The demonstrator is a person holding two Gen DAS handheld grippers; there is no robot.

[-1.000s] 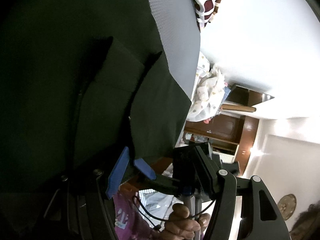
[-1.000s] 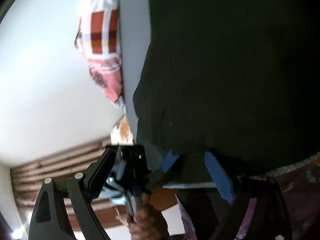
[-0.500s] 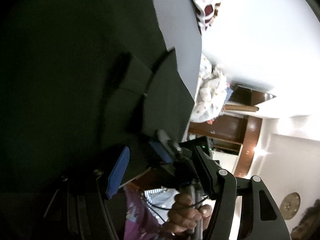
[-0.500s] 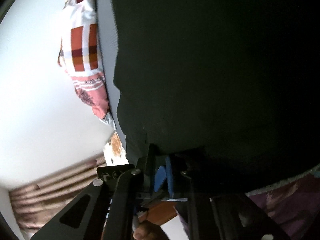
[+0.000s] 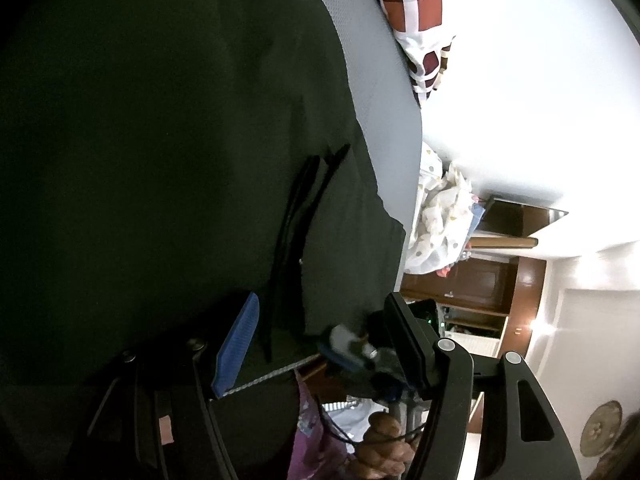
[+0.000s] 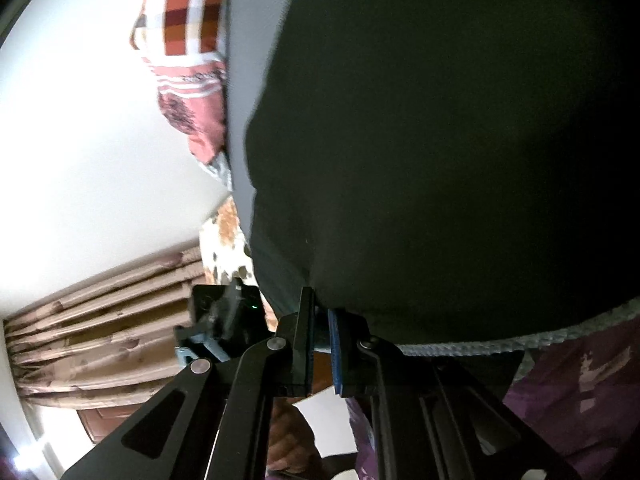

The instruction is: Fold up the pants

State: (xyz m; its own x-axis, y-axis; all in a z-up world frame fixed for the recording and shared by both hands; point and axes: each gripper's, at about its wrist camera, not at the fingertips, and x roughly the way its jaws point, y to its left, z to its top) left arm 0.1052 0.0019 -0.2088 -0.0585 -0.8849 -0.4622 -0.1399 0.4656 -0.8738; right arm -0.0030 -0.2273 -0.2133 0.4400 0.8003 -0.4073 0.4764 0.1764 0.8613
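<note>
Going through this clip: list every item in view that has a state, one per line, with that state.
Pants: dark, spread flat on the grey bed surface, a few creases near the waist edge.
Left gripper: open, jaws astride the pants edge.
Right gripper: shut on the pants edge.
Checked pillow: lying at the bed's far edge.

Through the right wrist camera I see my right gripper (image 6: pixel 320 344) with its fingers (image 6: pixel 334 350) brought together, blue pads pinching the near edge of the dark pants (image 6: pixel 440 140), which fill most of the frame. The pants lie on a grey bed (image 6: pixel 256 40). A checked red, orange and white pillow (image 6: pixel 188 24) sits at the bed's far side against a white wall (image 6: pixel 80 160). Brown curtains (image 6: pixel 100 328) hang lower left. The other gripper's body (image 6: pixel 224 320) shows just beside mine, blurred.
</note>
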